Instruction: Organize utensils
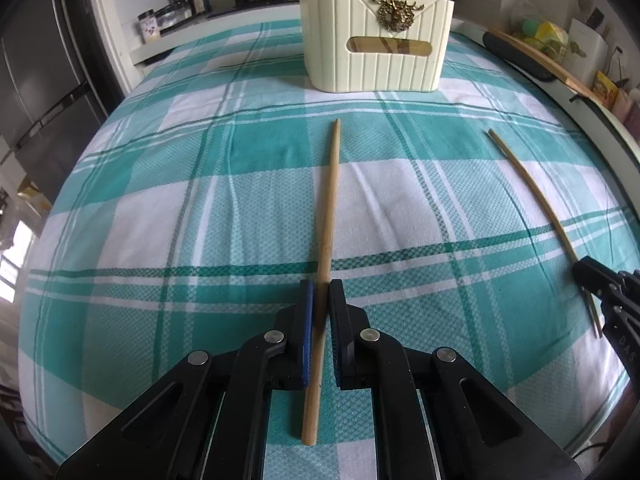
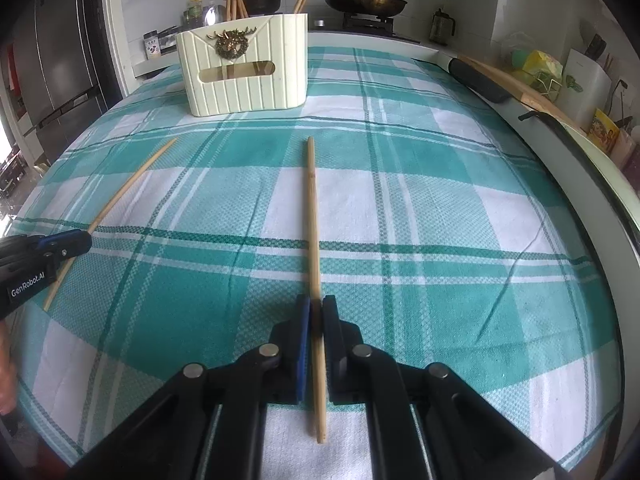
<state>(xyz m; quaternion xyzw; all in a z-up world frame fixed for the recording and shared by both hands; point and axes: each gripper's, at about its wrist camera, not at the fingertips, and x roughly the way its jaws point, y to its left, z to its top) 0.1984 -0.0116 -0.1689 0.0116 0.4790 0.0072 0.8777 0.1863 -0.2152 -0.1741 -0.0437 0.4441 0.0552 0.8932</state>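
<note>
At the far left stands a dark fridge (image 2: 60,60). On the teal and white checked tablecloth (image 1: 200,208) the left gripper (image 1: 320,286) is pinched onto a wooden chopstick (image 1: 326,240) that runs away from it toward the far side, its thick end sticking out behind the jaws. Beyond it, near the far edge of the cloth, sits a cream ribbed utensil holder (image 1: 376,40) with a brass deer ornament, more chopsticks and a spoon standing in it. Further right, the right gripper (image 2: 316,302) is pinched onto a second chopstick (image 2: 313,220), lying nearly parallel to the first, well apart. A pan (image 2: 364,0) sits on the stove behind.
</note>
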